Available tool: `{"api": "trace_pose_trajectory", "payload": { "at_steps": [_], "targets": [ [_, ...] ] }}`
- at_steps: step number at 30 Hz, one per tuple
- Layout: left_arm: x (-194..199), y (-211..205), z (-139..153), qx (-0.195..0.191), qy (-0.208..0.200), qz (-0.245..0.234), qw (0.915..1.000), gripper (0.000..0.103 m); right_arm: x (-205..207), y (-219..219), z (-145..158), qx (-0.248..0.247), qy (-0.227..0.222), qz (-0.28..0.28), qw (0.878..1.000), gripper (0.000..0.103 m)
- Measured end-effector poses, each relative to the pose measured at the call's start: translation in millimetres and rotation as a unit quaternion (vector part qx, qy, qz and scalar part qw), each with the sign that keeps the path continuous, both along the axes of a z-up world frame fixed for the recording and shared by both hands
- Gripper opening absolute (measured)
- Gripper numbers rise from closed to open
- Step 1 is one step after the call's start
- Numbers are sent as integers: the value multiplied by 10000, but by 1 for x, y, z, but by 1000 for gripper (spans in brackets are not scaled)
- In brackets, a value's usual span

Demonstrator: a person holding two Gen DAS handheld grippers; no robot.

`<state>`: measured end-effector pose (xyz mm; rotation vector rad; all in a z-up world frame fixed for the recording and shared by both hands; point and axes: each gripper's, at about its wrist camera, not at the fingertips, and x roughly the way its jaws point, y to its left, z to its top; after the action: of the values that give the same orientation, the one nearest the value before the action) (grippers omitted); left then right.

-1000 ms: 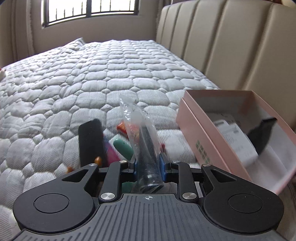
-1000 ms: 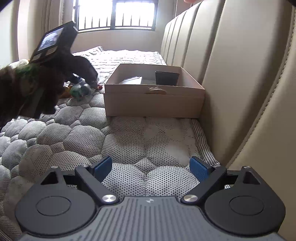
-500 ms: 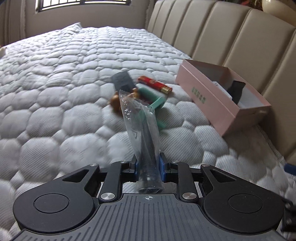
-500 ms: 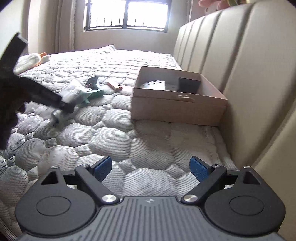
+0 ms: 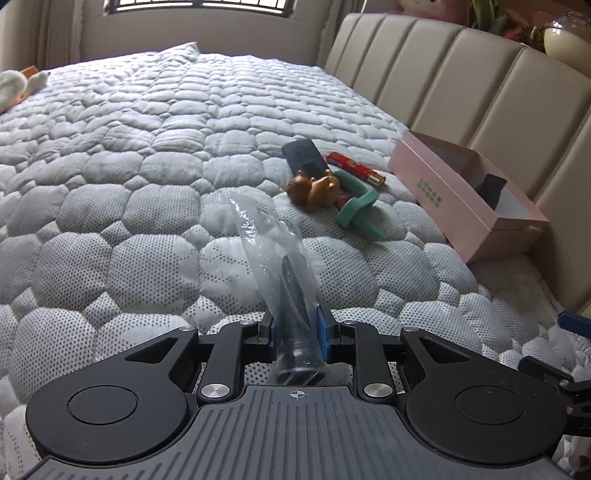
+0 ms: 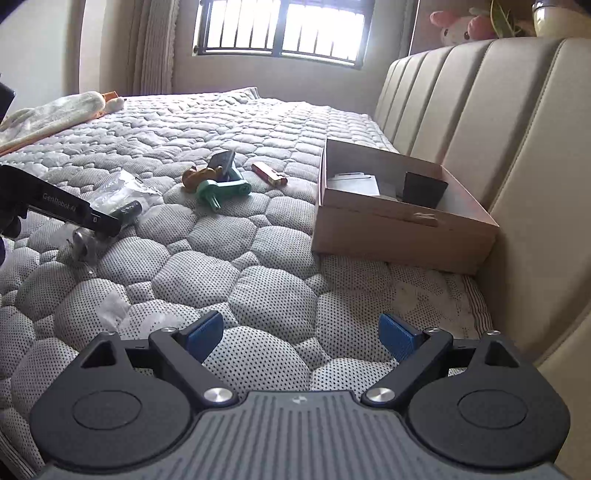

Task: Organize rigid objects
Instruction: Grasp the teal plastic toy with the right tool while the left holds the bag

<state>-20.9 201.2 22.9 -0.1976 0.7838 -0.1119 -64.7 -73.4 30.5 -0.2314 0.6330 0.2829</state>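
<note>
My left gripper (image 5: 297, 326) is shut on a dark cylinder in a clear plastic bag (image 5: 284, 266), held low over the quilted mattress; the bag also shows in the right wrist view (image 6: 122, 195). Ahead lie a brown figurine (image 5: 314, 186), a green plastic piece (image 5: 356, 205), a black remote (image 5: 303, 157) and a red lighter (image 5: 354, 168). A pink cardboard box (image 5: 458, 192) stands open against the headboard, with papers and a black item inside (image 6: 421, 188). My right gripper (image 6: 301, 334) is open and empty, low over the mattress, short of the box (image 6: 399, 225).
The padded beige headboard (image 6: 498, 129) runs along the right. A cream plush toy (image 6: 55, 114) lies at the far left of the bed. The barred window (image 6: 280, 29) is at the far end. My right gripper's blue pad shows at the left view's edge (image 5: 574, 323).
My left gripper has pulled back and away from the pile of objects with the bagged cylinder in it, moving left of the box. The right gripper has lifted and drawn back a little, staying open.
</note>
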Motion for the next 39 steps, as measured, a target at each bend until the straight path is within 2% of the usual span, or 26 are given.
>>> {"api": "trace_pose_trajectory", "payload": {
  "at_steps": [6, 9, 15, 19, 24, 31, 33, 35, 36, 38, 39],
  "targets": [
    [4, -6, -2, -97, -59, -39, 9999, 24, 1, 5, -8, -60, 147, 12, 9999, 92],
    [11, -11, -3, 21, -115, 43, 9999, 27, 0, 6, -10, -56, 164, 57, 9998, 92],
    [9, -12, -5, 45, -168, -39, 9998, 23, 16, 20, 9, 124, 30, 415, 9991, 92],
    [-8, -2, -8, -230, -140, 67, 9996, 23, 53, 44, 24, 351, -4, 766, 9964, 92],
    [-21, 6, -11, -518, -137, 140, 9985, 23, 114, 86, 23, 647, 209, 1001, 9927, 92],
    [-20, 10, -12, -673, -68, 143, 9976, 23, 189, 130, -2, 713, 824, 777, 9910, 91],
    [-20, 10, -12, -683, -63, 145, 9975, 23, 200, 134, -11, 701, 1038, 757, 9892, 87],
    [-21, 10, -12, -706, -59, 156, 9974, 23, 202, 134, -16, 631, 1182, 737, 9882, 68],
    [-21, 9, -13, -711, -54, 167, 9973, 23, 199, 132, -15, 623, 1182, 737, 9883, 62],
    [-20, 9, -13, -725, -33, 190, 9972, 23, 190, 125, -11, 657, 1218, 802, 9871, 30],
    [-20, 8, -13, -723, -28, 198, 9972, 23, 186, 121, -8, 675, 1267, 848, 9860, 29]
  ]
}}
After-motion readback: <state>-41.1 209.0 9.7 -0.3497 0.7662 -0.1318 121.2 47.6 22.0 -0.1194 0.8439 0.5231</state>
